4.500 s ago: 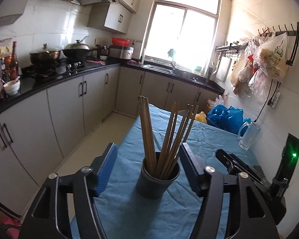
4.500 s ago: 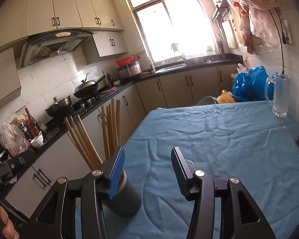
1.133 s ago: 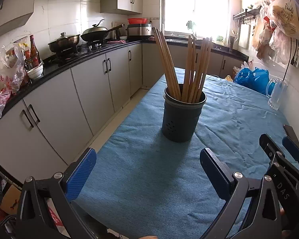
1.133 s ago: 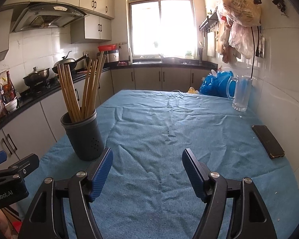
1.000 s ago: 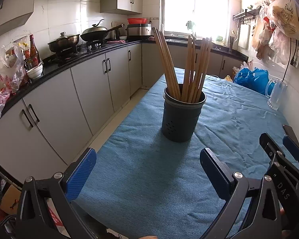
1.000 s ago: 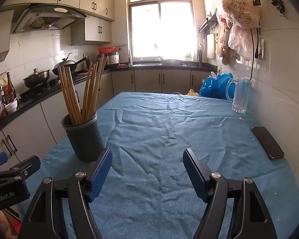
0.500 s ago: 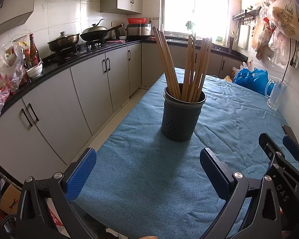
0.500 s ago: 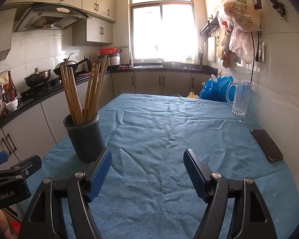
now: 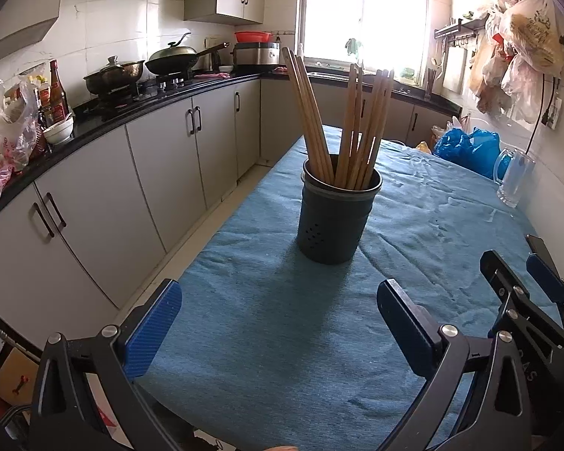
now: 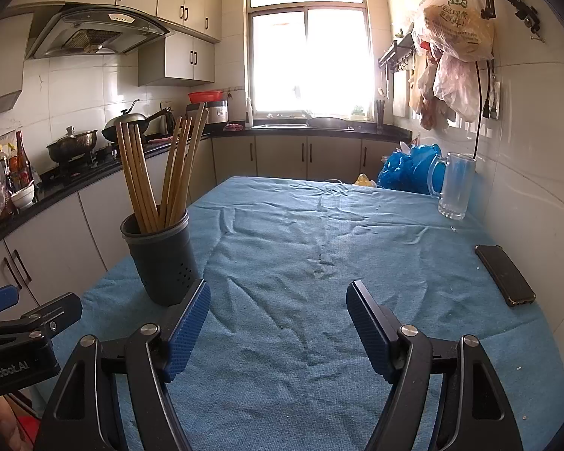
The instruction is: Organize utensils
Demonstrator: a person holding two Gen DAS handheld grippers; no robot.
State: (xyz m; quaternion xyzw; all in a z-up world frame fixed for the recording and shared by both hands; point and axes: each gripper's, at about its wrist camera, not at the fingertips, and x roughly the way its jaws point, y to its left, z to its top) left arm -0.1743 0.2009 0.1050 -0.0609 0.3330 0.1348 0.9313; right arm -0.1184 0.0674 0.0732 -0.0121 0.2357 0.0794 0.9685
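We list one dark holder (image 9: pixel 336 218) of wooden chopsticks (image 9: pixel 351 120), upright on the blue-clothed counter (image 10: pixel 319 263). Nearer than the holder, left tongs (image 9: pixel 278 323) and right tongs (image 10: pixel 278 323) both gape wide, empty. Phone (image 10: pixel 505 274) well right of holder.

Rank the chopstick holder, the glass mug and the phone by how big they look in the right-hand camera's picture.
1. chopstick holder, largest, though it stands nearest the camera.
2. glass mug and phone look about alike; the mug stands farther back, so I won't rank them.
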